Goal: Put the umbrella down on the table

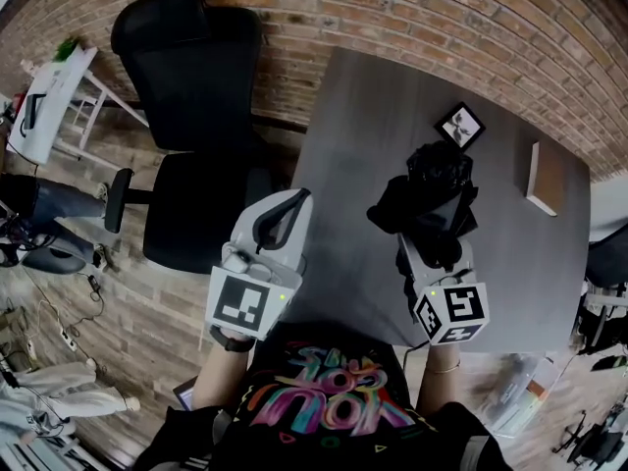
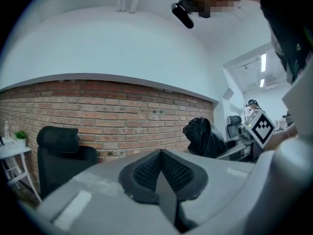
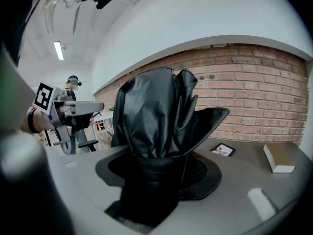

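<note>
A black folded umbrella (image 1: 432,199) is held above the grey table (image 1: 363,116), and my right gripper (image 1: 429,248) is shut on its lower end. In the right gripper view the umbrella (image 3: 156,116) rises from between the jaws of the right gripper (image 3: 161,180), with its loose fabric flaring out. My left gripper (image 1: 285,212) hovers over the table's left edge, shut and holding nothing. In the left gripper view the pads of the left gripper (image 2: 160,155) meet, and the umbrella (image 2: 200,133) shows off to the right.
On the table's far side lie a small framed picture (image 1: 459,126) and a brown-and-white book (image 1: 545,177). A black office chair (image 1: 191,116) stands left of the table before a brick wall. A white side table (image 1: 49,101) is at far left.
</note>
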Available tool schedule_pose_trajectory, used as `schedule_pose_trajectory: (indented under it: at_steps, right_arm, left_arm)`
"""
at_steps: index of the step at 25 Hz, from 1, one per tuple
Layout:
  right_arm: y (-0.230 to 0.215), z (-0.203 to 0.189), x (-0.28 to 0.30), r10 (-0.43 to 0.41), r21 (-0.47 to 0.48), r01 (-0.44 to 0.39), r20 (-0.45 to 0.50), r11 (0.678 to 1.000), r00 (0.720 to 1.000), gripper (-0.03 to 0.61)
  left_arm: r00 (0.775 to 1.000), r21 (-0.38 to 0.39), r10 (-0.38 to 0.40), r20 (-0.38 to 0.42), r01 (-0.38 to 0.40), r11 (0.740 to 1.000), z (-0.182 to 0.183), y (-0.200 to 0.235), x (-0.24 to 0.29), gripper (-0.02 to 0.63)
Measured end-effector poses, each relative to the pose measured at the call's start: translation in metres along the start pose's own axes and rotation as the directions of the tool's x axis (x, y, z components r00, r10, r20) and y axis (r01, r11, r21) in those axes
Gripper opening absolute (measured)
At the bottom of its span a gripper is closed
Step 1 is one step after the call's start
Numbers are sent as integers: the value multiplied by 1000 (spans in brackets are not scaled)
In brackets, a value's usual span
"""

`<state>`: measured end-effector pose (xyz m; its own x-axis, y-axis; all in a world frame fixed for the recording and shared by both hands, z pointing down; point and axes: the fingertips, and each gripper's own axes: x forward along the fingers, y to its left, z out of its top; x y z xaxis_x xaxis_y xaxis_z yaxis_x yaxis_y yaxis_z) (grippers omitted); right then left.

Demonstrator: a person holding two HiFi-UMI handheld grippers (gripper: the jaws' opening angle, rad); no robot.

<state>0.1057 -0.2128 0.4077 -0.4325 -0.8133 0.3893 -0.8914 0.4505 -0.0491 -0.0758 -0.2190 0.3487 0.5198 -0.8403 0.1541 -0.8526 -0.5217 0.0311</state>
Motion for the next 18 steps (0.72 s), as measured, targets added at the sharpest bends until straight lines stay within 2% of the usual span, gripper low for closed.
schedule_pose_trajectory:
  at_steps: [9, 18]
  right_arm:
    - [20, -27, 34, 31, -14, -32, -54, 999, 998, 256]
    - [28, -75, 69, 44, -32, -50, -160, 998, 986, 257]
  left_arm:
    - [1000, -21, -20, -7, 20, 1000, -15, 7, -2, 0]
    - [999, -38, -23, -29, 22, 999, -28, 6, -4, -1]
